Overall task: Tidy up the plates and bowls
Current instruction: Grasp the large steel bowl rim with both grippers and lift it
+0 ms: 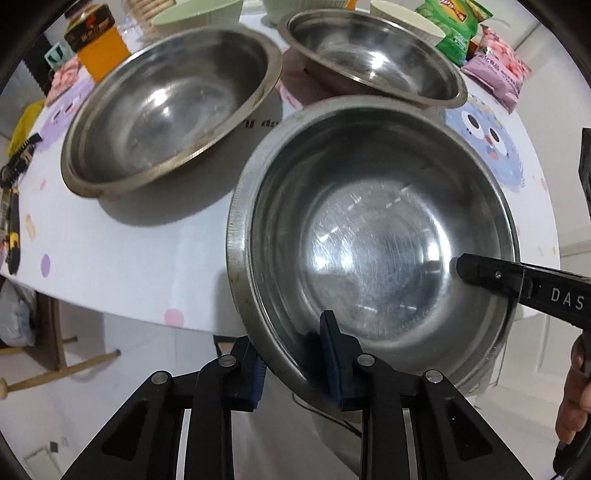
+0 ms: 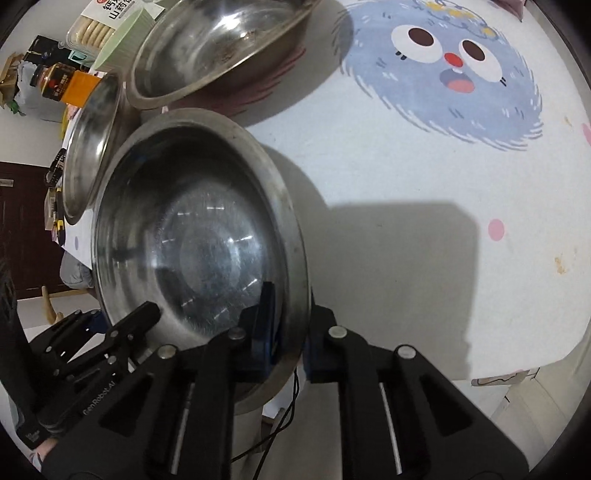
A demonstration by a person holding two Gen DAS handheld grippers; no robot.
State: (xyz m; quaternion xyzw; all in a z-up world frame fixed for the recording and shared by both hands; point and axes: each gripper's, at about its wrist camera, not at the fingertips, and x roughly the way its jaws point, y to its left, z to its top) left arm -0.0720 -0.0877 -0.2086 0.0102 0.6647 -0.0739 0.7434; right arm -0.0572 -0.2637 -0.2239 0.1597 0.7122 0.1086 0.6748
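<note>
**Two claws clamped on one steel bowl at the table's edge**

A white tablecloth (image 2: 388, 166) printed with pastel dots and a fuzzy blue cartoon creature (image 2: 454, 70) covers the table; pale floor shows beyond its near edge.

Left to right in the left wrist view: a wide, dull stainless-steel bowl (image 1: 166, 110) sits ahead and to the left of the left gripper (image 1: 295, 358), a second stainless-steel bowl (image 1: 373, 62) straight ahead and farther off. Between the claw's blue pads (image 1: 332, 354) is the rim of the nearest round stainless-steel bowl (image 1: 369, 236), scratched, shiny inside, with a flat flared lip, overhanging the table edge. One pad is inside the wall, one outside, pressed on it.

The right gripper (image 2: 291, 332) bites the same bowl's rim on the opposite side, closed on it, one finger inside and one outside. Snack packets (image 1: 458, 29) lie at the far right.
</note>
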